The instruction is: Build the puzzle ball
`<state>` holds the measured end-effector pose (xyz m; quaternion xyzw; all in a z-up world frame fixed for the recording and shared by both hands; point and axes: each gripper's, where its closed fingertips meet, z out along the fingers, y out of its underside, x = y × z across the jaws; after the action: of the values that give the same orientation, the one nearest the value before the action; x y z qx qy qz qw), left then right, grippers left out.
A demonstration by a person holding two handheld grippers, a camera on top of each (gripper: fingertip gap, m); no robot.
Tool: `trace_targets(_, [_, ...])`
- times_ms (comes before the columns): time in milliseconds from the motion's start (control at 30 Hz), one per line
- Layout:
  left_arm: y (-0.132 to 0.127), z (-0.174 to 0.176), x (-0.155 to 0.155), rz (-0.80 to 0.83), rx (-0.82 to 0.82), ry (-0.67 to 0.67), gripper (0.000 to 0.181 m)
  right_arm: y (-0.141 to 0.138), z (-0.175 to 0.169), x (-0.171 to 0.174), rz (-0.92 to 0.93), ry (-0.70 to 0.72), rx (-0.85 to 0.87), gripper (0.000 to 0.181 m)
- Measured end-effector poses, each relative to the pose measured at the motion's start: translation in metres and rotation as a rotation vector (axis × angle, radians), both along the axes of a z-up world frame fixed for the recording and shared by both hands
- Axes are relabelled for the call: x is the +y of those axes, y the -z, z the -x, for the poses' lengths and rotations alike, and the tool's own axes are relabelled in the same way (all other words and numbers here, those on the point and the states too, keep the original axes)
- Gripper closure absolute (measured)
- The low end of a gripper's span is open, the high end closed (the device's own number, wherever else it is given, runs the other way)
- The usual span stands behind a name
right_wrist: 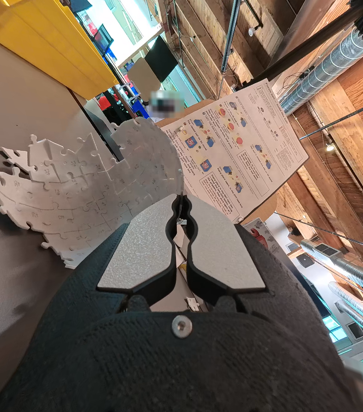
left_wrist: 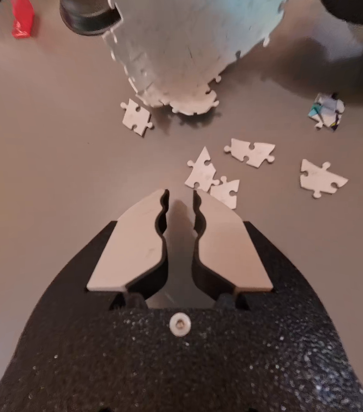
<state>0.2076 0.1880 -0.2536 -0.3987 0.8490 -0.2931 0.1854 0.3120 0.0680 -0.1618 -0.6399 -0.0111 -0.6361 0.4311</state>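
The half-built ball (right_wrist: 82, 191) stands on its edge on the table (left_wrist: 42, 156), with its rim pinched tight in the right claw (right_wrist: 181, 198), which is tipped sideways. The left claw (left_wrist: 180, 194) hovers over the table, a little apart and empty, beside loose pieces (left_wrist: 203, 171).

My counter (left_wrist: 42, 156) grey; yellow bin (right_wrist: 49, 42) at its edge; plank ceiling (right_wrist: 343, 107), silver duct (right_wrist: 323, 73), bright windows (right_wrist: 131, 26).

Grey table (left_wrist: 53, 156), loose, seemingly blank pieces (left_wrist: 252, 152)
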Motion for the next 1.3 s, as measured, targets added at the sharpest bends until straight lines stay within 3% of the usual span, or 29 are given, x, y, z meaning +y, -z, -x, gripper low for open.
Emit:
trace_targets(167, [0.011,-0.005,-0.011,0.030,0.042,0.076,0.154,0.000,0.000,0.000,-0.003,-0.001,0.003,0.179])
trace_targets(467, [0.022,-0.006,-0.020,0.030,0.161,0.113,0.159,0.000,0.000,0.000,-0.001,-0.002,0.001,0.179])
trace_targets(600, [0.020,-0.012,0.005,-0.012,0.153,0.010,0.158,0.000,0.000,0.000,-0.002,-0.005,0.002,0.179])
trace_targets(700, [0.008,-0.017,0.007,0.051,0.111,-0.068,0.158,0.000,0.000,0.000,-0.002,-0.006,0.002,0.179])
trace_targets(800, [0.001,-0.010,-0.010,0.113,0.103,-0.017,0.158,0.000,0.000,0.000,-0.003,-0.007,0.003,0.179])
trace_targets(867, [0.011,-0.004,-0.014,0.059,0.143,0.007,0.156,0.000,0.000,0.000,-0.003,-0.007,0.002,0.179])
trace_targets(967, [0.023,-0.004,-0.010,-0.020,0.163,0.000,0.153,0.000,0.001,0.000,-0.002,-0.006,0.002,0.179])
trace_targets(1233, [0.021,-0.013,0.016,-0.086,0.145,-0.070,0.153,0.000,0.000,0.000,-0.005,-0.007,0.006,0.179])
trace_targets(1300, [0.014,-0.015,0.013,-0.037,0.132,-0.098,0.154,0.000,0.000,0.000,-0.007,-0.007,0.007,0.179])
